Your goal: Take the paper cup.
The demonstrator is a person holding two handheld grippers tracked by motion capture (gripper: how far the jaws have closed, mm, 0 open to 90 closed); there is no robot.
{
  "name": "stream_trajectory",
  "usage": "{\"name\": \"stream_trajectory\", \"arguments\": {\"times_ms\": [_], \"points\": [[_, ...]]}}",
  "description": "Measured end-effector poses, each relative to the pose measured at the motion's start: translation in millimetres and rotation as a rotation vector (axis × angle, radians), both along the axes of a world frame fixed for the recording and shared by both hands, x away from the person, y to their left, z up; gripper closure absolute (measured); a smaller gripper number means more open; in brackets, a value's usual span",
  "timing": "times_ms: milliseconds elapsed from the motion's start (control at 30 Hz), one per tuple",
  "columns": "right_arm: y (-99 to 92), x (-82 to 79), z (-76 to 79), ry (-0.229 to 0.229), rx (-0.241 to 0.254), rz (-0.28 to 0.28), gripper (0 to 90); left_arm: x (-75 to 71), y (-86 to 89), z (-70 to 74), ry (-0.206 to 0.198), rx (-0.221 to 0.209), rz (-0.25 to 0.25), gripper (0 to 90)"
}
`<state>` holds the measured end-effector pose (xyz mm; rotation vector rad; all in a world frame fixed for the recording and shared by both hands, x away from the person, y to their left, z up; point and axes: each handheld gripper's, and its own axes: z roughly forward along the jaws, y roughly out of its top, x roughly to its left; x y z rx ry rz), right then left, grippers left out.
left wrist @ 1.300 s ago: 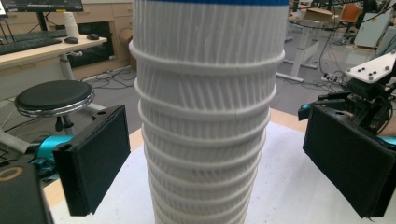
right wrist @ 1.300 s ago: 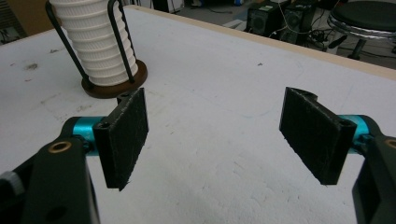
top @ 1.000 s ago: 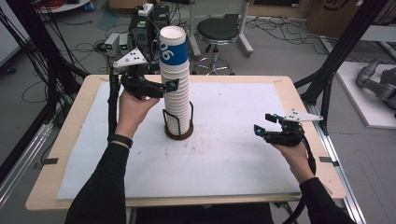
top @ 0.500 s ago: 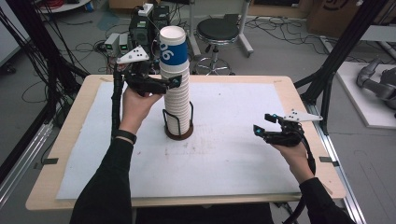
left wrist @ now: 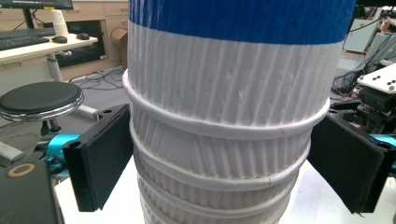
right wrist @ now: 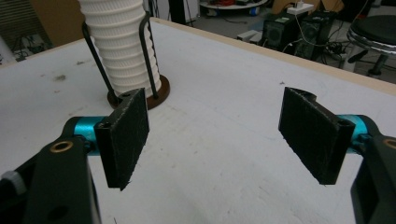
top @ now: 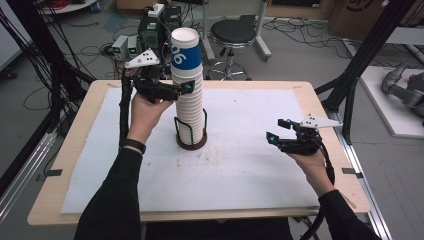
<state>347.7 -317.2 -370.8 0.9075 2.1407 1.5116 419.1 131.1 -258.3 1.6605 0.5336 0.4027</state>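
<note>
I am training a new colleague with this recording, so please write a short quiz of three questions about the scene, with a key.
1. True or false: the right gripper grips a cup.
2. What stands around the foot of the tall stack of white ribbed paper cups? A) a black wire holder on a round brown base B) a blue bowl C) a wooden box
3. What is between the jaws of the left gripper?
Key: 1. False: its jaws are open over the white table cover, with nothing between them. 2. A. 3. The stack of cups; the jaws have just been closing on it.
</note>
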Motion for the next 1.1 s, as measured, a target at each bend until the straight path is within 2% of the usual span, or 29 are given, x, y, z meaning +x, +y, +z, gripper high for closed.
{"name": "stream_trajectory", "arguments": {"times_ms": [233,567,600,633,767,800,933,967,1000,1100], "points": [[5.8,3.3,15.4,-0.015,0.037,0.026,25.3,-0.1,0.1,0.1,0.000,0.000,0.000,10.9],[24.1,19.8,56.7,-0.070,0.091,0.092,25.3,-0.3,-0.4,0.5,0.003,0.002,0.003,11.0],[29.7,24.4,65.9,-0.074,0.105,0.110,25.3,-0.2,-0.5,0.6,0.005,0.002,0.004,10.9],[29.7,24.4,65.9,-0.074,0.105,0.110,25.3,-0.2,-0.4,0.8,0.006,0.003,0.003,10.9],[47.6,32.6,90.3,-0.097,0.098,0.141,25.3,-0.1,-0.7,1.2,0.007,0.006,0.004,11.0],[47.6,32.6,90.3,-0.097,0.098,0.141,25.3,0.0,-0.6,1.2,0.007,0.006,0.004,11.0],[67.3,39.9,110.9,-0.111,0.097,0.174,25.3,0.0,-0.9,1.1,0.008,0.004,0.005,11.0],[67.3,39.9,110.9,-0.111,0.097,0.174,25.3,0.0,-0.8,1.1,0.008,0.004,0.005,11.0],[74.4,42.7,119.0,-0.120,0.111,0.182,25.3,0.0,-0.8,1.1,0.007,0.004,0.004,11.0],[81.5,45.8,127.8,-0.121,0.129,0.196,25.3,0.0,-0.8,1.1,0.007,0.005,0.004,11.0]]}}
